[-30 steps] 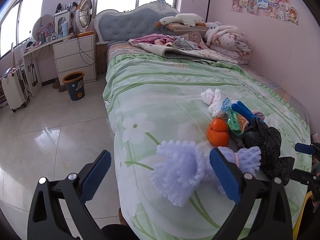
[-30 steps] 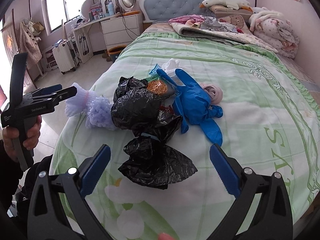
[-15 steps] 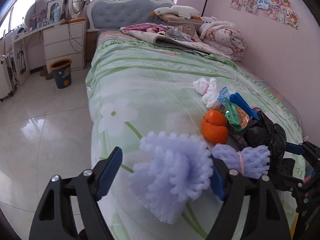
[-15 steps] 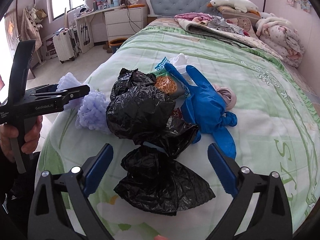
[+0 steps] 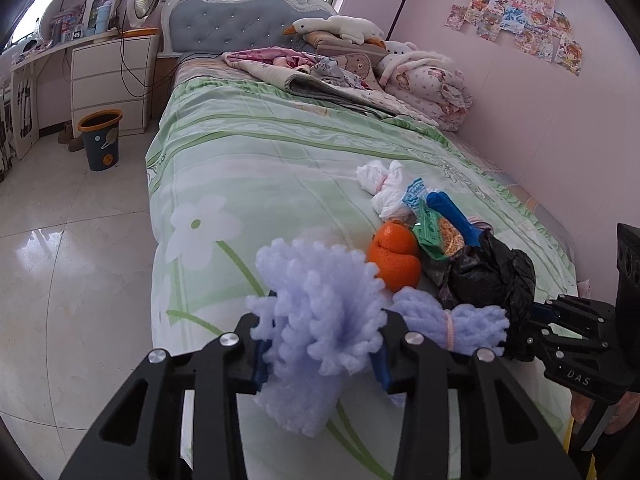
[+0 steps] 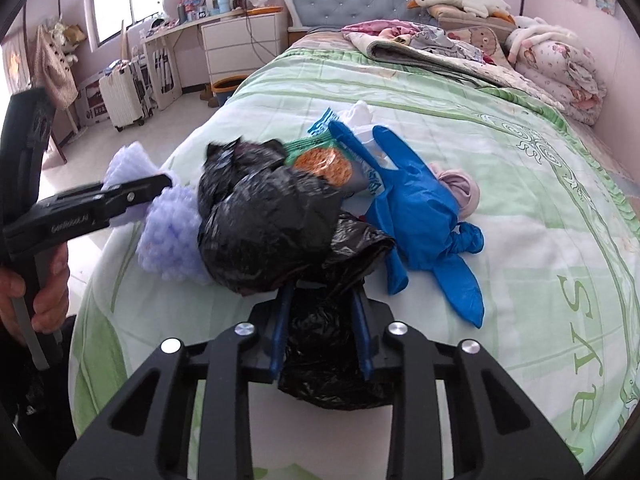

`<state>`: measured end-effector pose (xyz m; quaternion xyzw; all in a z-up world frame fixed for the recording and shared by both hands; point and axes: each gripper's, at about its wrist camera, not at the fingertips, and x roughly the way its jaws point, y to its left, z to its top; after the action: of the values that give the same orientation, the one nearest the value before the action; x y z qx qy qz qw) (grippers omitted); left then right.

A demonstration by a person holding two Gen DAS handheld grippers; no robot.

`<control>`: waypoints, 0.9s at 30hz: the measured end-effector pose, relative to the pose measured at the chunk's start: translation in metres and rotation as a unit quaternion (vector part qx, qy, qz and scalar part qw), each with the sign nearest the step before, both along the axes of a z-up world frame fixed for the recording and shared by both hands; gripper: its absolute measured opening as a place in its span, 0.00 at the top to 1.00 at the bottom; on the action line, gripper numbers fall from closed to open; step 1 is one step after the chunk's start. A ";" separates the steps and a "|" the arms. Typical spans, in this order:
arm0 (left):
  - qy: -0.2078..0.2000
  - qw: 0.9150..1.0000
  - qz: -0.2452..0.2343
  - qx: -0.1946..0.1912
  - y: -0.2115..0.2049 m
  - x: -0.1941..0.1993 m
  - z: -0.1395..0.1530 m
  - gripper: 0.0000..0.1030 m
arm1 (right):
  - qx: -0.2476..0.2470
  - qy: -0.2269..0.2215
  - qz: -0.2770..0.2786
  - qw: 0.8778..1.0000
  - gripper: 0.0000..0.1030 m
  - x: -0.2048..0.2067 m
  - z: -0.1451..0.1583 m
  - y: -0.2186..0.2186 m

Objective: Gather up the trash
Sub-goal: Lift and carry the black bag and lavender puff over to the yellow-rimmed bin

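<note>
Left wrist view: the left gripper (image 5: 320, 354), spread wide a second ago, now pinches the lilac foam bundle (image 5: 320, 312) at lower centre of the frame. Behind the bundle lie an orange peel (image 5: 394, 258), a green snack wrapper (image 5: 430, 230) and a white tissue knot (image 5: 382, 188) on the green bedsheet (image 5: 248, 160). At right edge the other tool shows the letters "DAS".

Right wrist view: the right gripper (image 6: 322, 330), open a second ago, has closed on the black trash bag (image 6: 272, 224) at lower centre. A blue glove (image 6: 420, 208) lies right of the bag. At left the left gripper's body reads "GenRobot.AI", its tips in the foam.
</note>
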<state>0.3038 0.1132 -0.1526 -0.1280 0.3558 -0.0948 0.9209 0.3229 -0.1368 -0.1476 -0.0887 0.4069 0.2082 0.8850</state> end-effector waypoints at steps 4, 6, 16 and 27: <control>-0.003 1.000 0.004 -0.004 0.002 -0.003 0.002 0.65 | 0.014 -0.002 -0.029 0.999 0.77 0.015 0.003 -0.007; -0.005 1.000 0.002 -0.005 0.002 -0.005 0.004 0.65 | 0.020 -0.003 -0.042 0.999 0.77 0.023 0.006 -0.011; -0.019 1.000 -0.001 -0.001 -0.001 -0.011 0.015 0.65 | 0.003 -0.005 -0.087 0.996 0.77 0.088 0.000 -0.030; -0.044 0.999 -0.004 0.010 -0.006 -0.019 0.036 0.65 | -0.001 -0.036 -0.173 0.984 0.78 0.122 0.012 -0.096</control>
<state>0.2849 0.1073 -0.1167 -0.1126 0.3164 -0.1004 0.9366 0.4451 -0.2326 -0.1355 -0.0254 0.3839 0.0486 0.9218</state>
